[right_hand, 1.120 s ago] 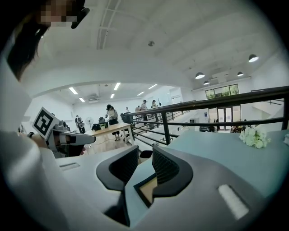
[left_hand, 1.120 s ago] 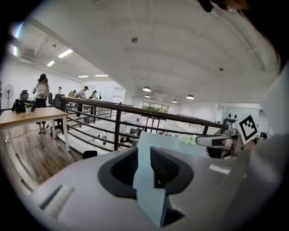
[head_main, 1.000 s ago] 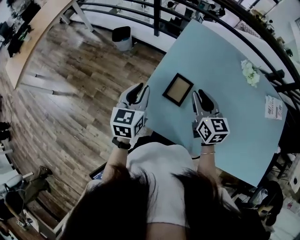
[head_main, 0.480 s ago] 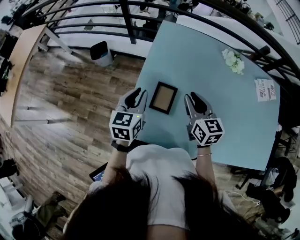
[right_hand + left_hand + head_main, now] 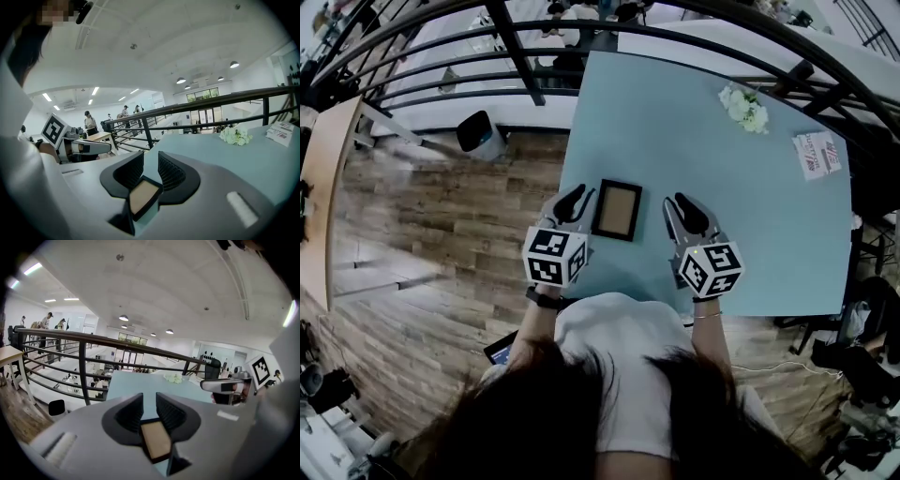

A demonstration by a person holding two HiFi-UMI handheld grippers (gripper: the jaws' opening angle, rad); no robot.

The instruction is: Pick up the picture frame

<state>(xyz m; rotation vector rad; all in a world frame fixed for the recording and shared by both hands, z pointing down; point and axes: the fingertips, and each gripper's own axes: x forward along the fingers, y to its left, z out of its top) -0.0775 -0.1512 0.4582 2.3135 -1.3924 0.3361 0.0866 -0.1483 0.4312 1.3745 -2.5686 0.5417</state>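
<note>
On the counter (image 5: 722,187), our left gripper (image 5: 579,195) and right gripper (image 5: 678,204) flank the picture frame (image 5: 616,209) (9, 3 o'clock); fingers apart, empty. It lies flat, so a pinch may skid it.

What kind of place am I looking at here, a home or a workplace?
Probably a workplace: an upper gallery in a big open office or lab. A black railing edges the wood floor, a lower hall shows beyond it, and round ceiling lights dot a wide white ceiling.

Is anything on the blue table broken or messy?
No, nothing stands out. The picture frame lies flat and whole on the table; the flowers and a paper sit apart near the far edge.
</note>
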